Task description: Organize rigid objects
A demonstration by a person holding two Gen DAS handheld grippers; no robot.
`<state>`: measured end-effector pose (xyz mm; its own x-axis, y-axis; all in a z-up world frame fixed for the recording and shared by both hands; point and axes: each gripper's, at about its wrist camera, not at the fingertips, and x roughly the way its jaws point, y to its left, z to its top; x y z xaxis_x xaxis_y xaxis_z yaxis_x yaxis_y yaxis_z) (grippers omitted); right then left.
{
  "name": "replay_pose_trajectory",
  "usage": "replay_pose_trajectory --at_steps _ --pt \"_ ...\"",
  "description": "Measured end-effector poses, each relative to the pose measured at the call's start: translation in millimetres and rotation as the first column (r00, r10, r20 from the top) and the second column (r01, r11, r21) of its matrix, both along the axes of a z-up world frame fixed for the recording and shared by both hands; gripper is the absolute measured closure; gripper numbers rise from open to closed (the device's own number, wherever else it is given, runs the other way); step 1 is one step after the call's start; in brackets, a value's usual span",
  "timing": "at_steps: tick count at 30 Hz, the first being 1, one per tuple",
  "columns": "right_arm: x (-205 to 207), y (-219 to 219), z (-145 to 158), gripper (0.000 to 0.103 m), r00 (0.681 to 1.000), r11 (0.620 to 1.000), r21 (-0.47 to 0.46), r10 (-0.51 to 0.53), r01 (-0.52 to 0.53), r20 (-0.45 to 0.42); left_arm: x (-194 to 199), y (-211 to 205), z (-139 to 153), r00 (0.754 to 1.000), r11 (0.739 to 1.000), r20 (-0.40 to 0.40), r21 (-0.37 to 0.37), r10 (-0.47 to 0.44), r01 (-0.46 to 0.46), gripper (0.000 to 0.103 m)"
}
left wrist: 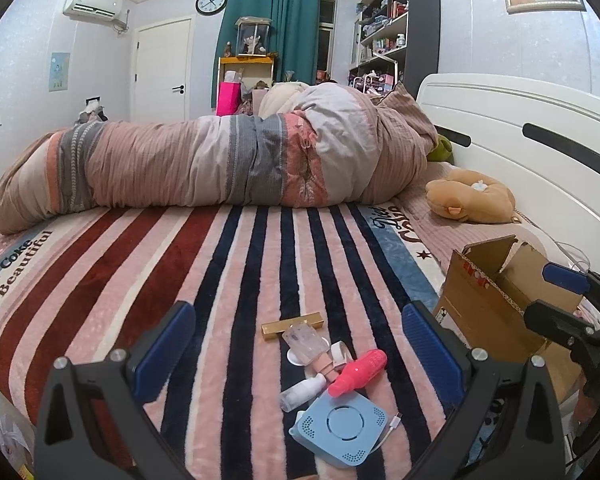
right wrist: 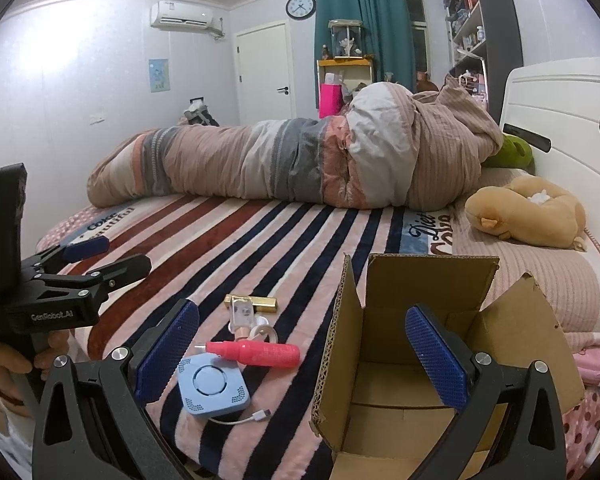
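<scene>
Small rigid items lie in a cluster on the striped blanket: a blue square device [left wrist: 340, 432] [right wrist: 214, 390] with a white cable, a red bottle [left wrist: 358, 372] [right wrist: 256, 353], a small white bottle [left wrist: 302, 391], a clear bottle [left wrist: 304, 342] [right wrist: 242, 316] and a gold bar [left wrist: 292, 325] [right wrist: 256, 303]. An open cardboard box [left wrist: 496, 300] [right wrist: 412, 356] stands to their right; its inside looks empty. My left gripper [left wrist: 298, 354] is open, hovering over the cluster. My right gripper [right wrist: 302, 356] is open, its right finger over the box. Each gripper shows in the other's view: the left [right wrist: 100, 258], the right [left wrist: 548, 292].
A rolled duvet [left wrist: 220, 160] lies across the far side of the bed. A tan plush toy [left wrist: 472, 196] and the white headboard [left wrist: 540, 132] are at the right. The striped blanket [left wrist: 140, 272] stretches to the left of the cluster.
</scene>
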<state>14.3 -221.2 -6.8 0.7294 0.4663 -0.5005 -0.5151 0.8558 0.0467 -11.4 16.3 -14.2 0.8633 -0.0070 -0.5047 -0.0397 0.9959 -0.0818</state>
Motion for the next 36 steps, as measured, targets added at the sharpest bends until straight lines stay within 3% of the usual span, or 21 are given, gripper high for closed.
replay_pose_trajectory --at_steps 9,10,13,16,22,27,32,36 --pt "-12.1 12.9 8.1 0.0 0.999 0.998 -0.066 -0.016 0.018 0.035 3.7 20.0 0.7 0.997 0.997 -0.002 -0.004 -0.074 0.074 0.0" --pt "-12.7 16.3 8.6 0.0 1.0 0.998 -0.056 -0.009 0.007 -0.029 5.9 24.0 -0.5 0.997 0.997 -0.011 0.009 -0.077 0.077 0.0" --pt "-21.9 40.6 14.6 0.0 0.997 0.994 -0.086 0.064 -0.068 -0.04 6.5 39.4 -5.8 0.997 0.996 0.017 0.041 -0.076 0.076 0.0" --pt "-27.6 70.8 8.8 0.0 0.983 0.981 -0.109 0.148 -0.16 -0.107 12.4 59.3 -17.3 0.995 0.995 0.003 0.0 -0.105 0.105 0.0" --pt "-41.4 127.7 -46.5 0.014 0.914 0.926 -0.166 0.283 -0.339 -0.292 27.0 86.5 -58.3 0.985 0.982 -0.056 -0.098 -0.165 0.159 0.001" --pt "-22.5 135.5 -107.9 0.019 0.887 0.899 -0.244 0.254 -0.364 -0.385 39.7 94.3 -90.4 0.975 0.976 -0.121 -0.139 -0.185 0.167 0.001" --pt "-0.7 133.8 -138.5 0.019 0.899 0.88 -0.325 0.214 -0.347 -0.382 46.9 92.2 -113.9 0.957 0.968 -0.189 -0.163 -0.221 0.191 0.001" --pt "17.6 135.2 -150.5 0.019 0.885 0.889 -0.289 0.22 -0.355 -0.41 47.3 92.3 -116.6 0.955 0.964 -0.186 -0.176 -0.233 0.201 0.001"
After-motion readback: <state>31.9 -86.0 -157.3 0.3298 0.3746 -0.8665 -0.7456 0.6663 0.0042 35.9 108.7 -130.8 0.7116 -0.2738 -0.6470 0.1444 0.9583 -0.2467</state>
